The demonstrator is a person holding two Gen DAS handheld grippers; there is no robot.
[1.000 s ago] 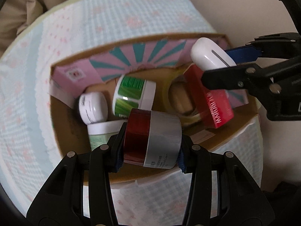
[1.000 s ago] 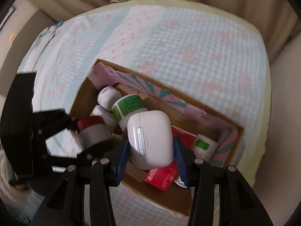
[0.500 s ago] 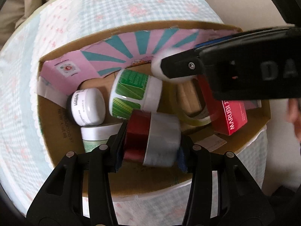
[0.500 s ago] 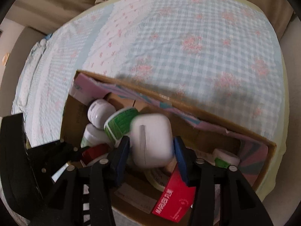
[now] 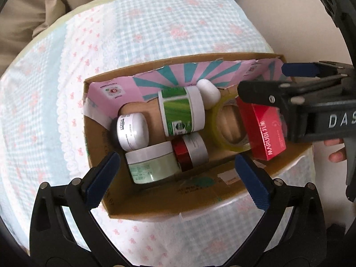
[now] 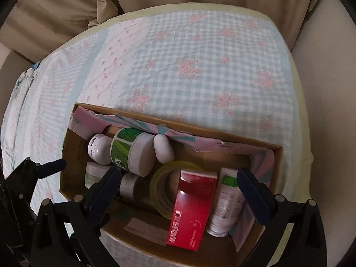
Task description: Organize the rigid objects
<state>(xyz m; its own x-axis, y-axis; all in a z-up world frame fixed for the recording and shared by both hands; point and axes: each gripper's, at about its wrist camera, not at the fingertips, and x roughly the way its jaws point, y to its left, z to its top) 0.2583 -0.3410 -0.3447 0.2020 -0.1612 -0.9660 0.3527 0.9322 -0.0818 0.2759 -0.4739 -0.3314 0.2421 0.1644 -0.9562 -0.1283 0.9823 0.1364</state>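
Note:
A cardboard box [image 5: 155, 202] [image 6: 222, 135] sits on the checked bedspread. In it lie a red-and-silver jar [image 5: 191, 151] [image 6: 128, 187], a white earbud case [image 5: 208, 92] [image 6: 163, 148], a green-labelled jar [image 5: 181, 111] [image 6: 131, 151], a white L'Oreal jar [image 5: 132, 132] [image 6: 99, 148], a pale green jar [image 5: 153, 165], a tape roll [image 5: 229, 124] [image 6: 164, 191], a red carton [image 5: 262, 131] [image 6: 192, 209] and a white tube [image 6: 227, 200]. My left gripper [image 5: 176, 180] is open and empty above the box's near edge. My right gripper [image 6: 179, 189] is open and empty over the box.
The checked bedspread with pink flowers [image 6: 200, 66] spreads behind the box. A beige pillow [image 6: 55, 22] and headboard lie beyond it. The right gripper's body [image 5: 311, 111] hangs over the box's right end in the left wrist view.
Both grippers opened. The red-and-silver jar left the left gripper and the earbud case left the right one. Both now lie in the box, and both grippers have pulled back.

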